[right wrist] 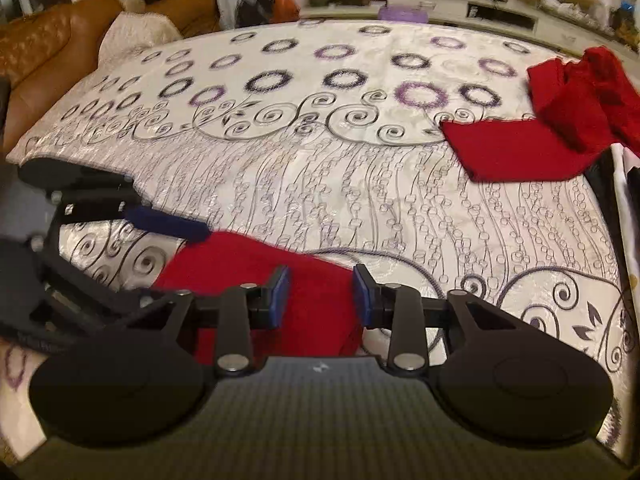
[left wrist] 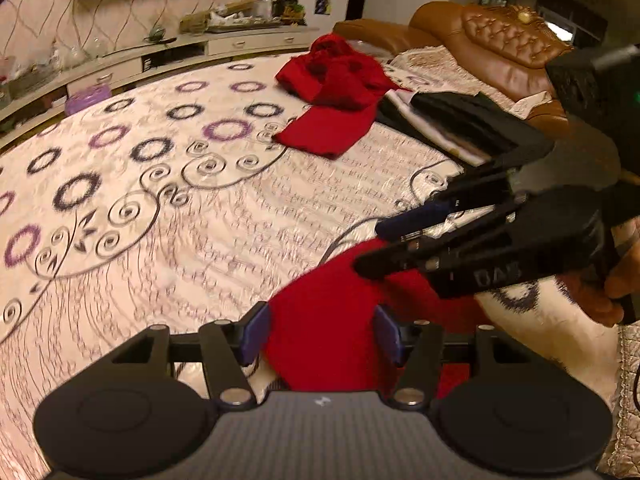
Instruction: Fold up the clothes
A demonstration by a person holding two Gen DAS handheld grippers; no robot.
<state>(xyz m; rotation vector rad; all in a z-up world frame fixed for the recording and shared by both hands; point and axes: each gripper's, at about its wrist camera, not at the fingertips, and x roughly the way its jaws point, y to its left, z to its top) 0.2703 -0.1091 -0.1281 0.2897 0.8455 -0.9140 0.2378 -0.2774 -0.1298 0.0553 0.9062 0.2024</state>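
A small red cloth [left wrist: 320, 312] lies on the patterned bedspread [left wrist: 200, 220] at the near edge. My left gripper [left wrist: 322, 332] is open, and the cloth fills the gap between its blue pads. My right gripper [left wrist: 372, 248] reaches in from the right, open, with its lower fingertip on the cloth's top edge. In the right wrist view the red cloth [right wrist: 312, 280] lies under and between the open right gripper [right wrist: 320, 296], and a blue-padded finger of the left gripper [right wrist: 168, 220] sits over the cloth's left corner.
A heap of red garments [left wrist: 336, 76] and a flat folded red piece [left wrist: 328, 132] lie at the far side. Black and white clothes [left wrist: 460, 120] are stacked beside them. A brown leather couch [left wrist: 500, 40] borders the bed. A hand [left wrist: 600, 296] holds the right gripper.
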